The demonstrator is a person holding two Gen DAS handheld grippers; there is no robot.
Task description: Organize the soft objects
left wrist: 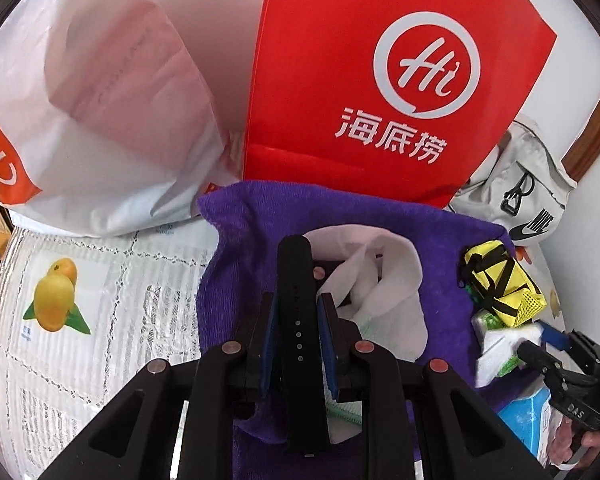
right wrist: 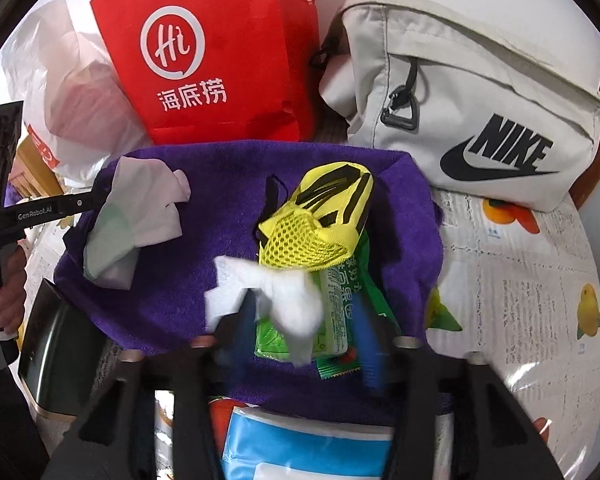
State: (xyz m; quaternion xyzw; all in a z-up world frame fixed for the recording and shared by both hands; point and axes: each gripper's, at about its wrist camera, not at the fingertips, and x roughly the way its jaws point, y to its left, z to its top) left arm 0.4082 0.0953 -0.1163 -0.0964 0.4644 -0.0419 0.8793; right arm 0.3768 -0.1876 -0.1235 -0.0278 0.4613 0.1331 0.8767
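Your left gripper (left wrist: 296,316) fingers squeeze a stiff black strap (left wrist: 300,344). Your right gripper (right wrist: 300,330) fingers sit wide around the soft, light white tissue (right wrist: 288,300); pinch its bunched middle.

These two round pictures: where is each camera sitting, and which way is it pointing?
Left wrist view: sits on the left gripper, looking along its fingers, shut on a black strap, over a white cloth on the purple towel.
Right wrist view: sits on the right gripper, looking over white tissue and a yellow mesh pouch; the person's left hand shows.
Shared: towel, pouch, red Haidilao bag, grey Nike bag.
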